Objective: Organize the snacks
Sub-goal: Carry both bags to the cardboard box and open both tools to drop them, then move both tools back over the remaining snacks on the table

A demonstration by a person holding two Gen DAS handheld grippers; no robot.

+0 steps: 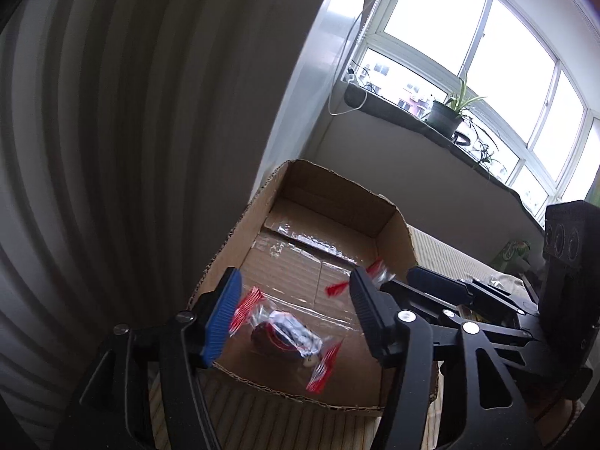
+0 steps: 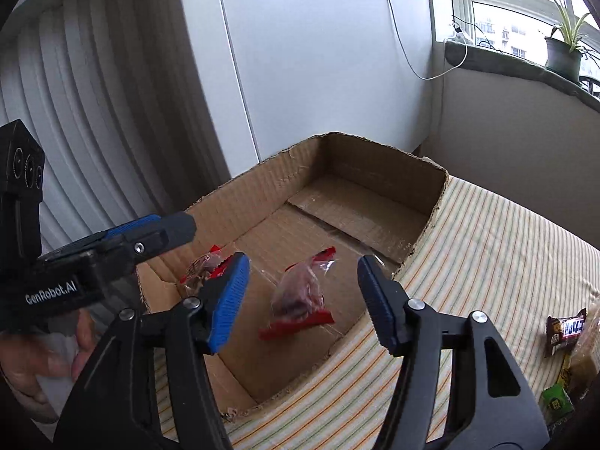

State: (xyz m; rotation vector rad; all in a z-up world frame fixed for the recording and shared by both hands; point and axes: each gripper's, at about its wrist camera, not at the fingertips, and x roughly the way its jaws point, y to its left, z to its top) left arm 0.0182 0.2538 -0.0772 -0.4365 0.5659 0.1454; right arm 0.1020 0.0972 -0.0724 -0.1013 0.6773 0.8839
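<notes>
both tools, left tool point(image 1: 292, 313) and right tool point(image 2: 302, 300), gape empty over the cardboard box point(image 2: 375, 172); two red-sealed snack packets point(image 2: 300, 296) lie inside.

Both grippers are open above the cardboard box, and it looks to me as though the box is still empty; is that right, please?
Not quite: the box is not empty. The right wrist view shows two red-edged snack packets lying in it. Both grippers, left and right, are indeed open above it.

Blown-out window point(image 1: 431, 11) backlight, fisheye-warped edges
</notes>
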